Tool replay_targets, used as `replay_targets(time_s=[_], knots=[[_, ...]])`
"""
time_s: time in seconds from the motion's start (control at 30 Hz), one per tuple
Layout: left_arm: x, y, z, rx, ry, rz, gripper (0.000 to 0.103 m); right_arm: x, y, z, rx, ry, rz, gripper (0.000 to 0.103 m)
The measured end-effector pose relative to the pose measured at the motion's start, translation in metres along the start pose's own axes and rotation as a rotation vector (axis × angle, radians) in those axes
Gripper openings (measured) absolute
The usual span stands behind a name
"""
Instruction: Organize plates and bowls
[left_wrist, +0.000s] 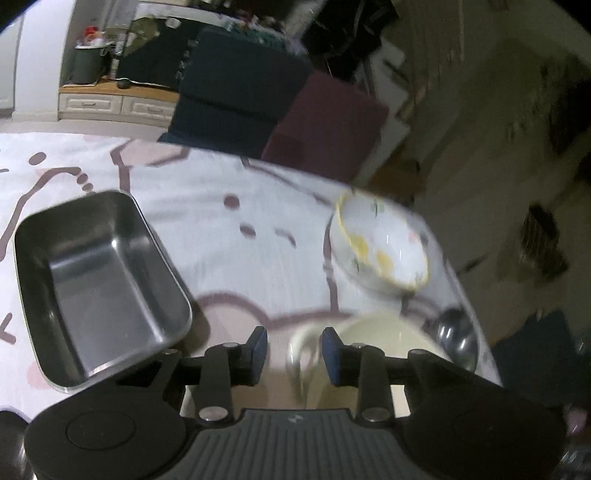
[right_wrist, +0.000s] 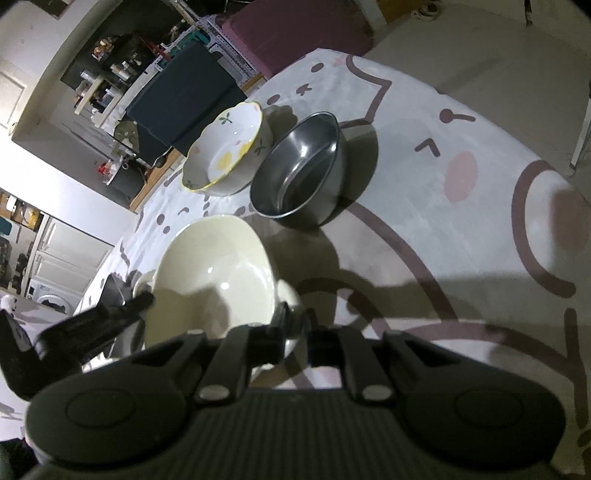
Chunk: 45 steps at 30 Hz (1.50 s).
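Note:
A cream bowl with two handles (right_wrist: 214, 280) sits on the cartoon-print cloth. My right gripper (right_wrist: 295, 328) is shut on its near handle. My left gripper (left_wrist: 294, 345) is open, its blue pads either side of the bowl's other handle (left_wrist: 301, 343); it shows as a dark arm in the right wrist view (right_wrist: 110, 317). A flowered white bowl (right_wrist: 225, 147) and a round steel bowl (right_wrist: 299, 173) stand beyond the cream bowl. The flowered bowl (left_wrist: 380, 247) and steel bowl (left_wrist: 456, 336) also show in the blurred left wrist view. A rectangular steel tray (left_wrist: 99, 284) lies left of my left gripper.
The cloth-covered table (right_wrist: 443, 240) ends close behind the flowered bowl. Dark blue and maroon boxes (left_wrist: 280, 99) stand on the floor beyond the far edge. Cabinets and shelving (right_wrist: 55, 251) fill the background.

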<state>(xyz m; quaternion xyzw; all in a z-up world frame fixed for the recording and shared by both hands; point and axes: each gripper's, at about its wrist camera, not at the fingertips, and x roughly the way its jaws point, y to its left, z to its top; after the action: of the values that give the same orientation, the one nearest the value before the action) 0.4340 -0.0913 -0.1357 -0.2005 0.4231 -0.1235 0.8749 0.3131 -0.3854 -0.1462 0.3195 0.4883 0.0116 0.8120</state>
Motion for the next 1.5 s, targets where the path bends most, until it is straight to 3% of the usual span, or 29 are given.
replay_targets(time_s=[0.07, 0.1, 0.13, 0.3, 0.37, 0.47, 0.57, 0.67, 0.83, 1.1, 1.3, 1.37, 1.43, 1.5], knots=[[0.001, 0.007, 0.005, -0.039, 0.007, -0.029, 0.028, 0.001, 0.0, 0.001, 0.0, -0.006, -0.001, 0.01], [0.003, 0.009, 0.005, -0.045, 0.019, -0.042, 0.017, 0.001, 0.0, 0.001, -0.005, -0.008, -0.002, 0.01], [0.003, 0.01, 0.006, -0.047, 0.028, -0.063, 0.013, 0.001, 0.001, 0.002, -0.008, -0.007, -0.003, 0.01], [0.003, 0.003, 0.008, 0.001, 0.056, -0.039, 0.013, 0.0, -0.001, 0.002, -0.006, -0.004, 0.008, 0.01], [0.002, -0.008, 0.007, 0.094, 0.06, 0.004, 0.013, -0.001, -0.001, 0.001, -0.006, -0.004, 0.008, 0.009], [0.004, -0.036, 0.0, 0.305, 0.067, 0.115, 0.013, -0.001, 0.0, 0.0, -0.012, -0.006, 0.002, 0.009], [0.016, -0.057, -0.009, 0.456, 0.09, 0.224, 0.014, -0.001, 0.001, -0.001, -0.013, -0.006, 0.0, 0.009], [0.026, -0.064, -0.014, 0.521, 0.097, 0.286, 0.015, -0.001, 0.002, -0.001, -0.023, -0.009, -0.008, 0.009], [0.026, -0.058, -0.012, 0.496, 0.133, 0.283, 0.015, -0.002, 0.007, -0.003, -0.063, -0.008, -0.023, 0.01], [-0.009, -0.031, -0.026, 0.332, 0.231, 0.206, 0.016, 0.0, 0.015, 0.004, -0.13, -0.037, -0.05, 0.01], [-0.028, -0.013, -0.024, 0.185, 0.222, 0.17, 0.016, 0.006, 0.028, 0.005, -0.175, -0.02, -0.085, 0.011], [-0.04, -0.014, -0.02, 0.171, 0.183, 0.147, 0.021, 0.001, 0.031, 0.006, -0.191, -0.044, -0.088, 0.012], [-0.047, -0.014, -0.015, 0.136, 0.169, 0.103, 0.035, -0.007, 0.033, 0.009, -0.204, -0.071, -0.051, 0.014], [-0.049, -0.014, -0.013, 0.116, 0.178, 0.065, 0.038, -0.014, 0.032, 0.01, -0.203, -0.082, -0.032, 0.03]])
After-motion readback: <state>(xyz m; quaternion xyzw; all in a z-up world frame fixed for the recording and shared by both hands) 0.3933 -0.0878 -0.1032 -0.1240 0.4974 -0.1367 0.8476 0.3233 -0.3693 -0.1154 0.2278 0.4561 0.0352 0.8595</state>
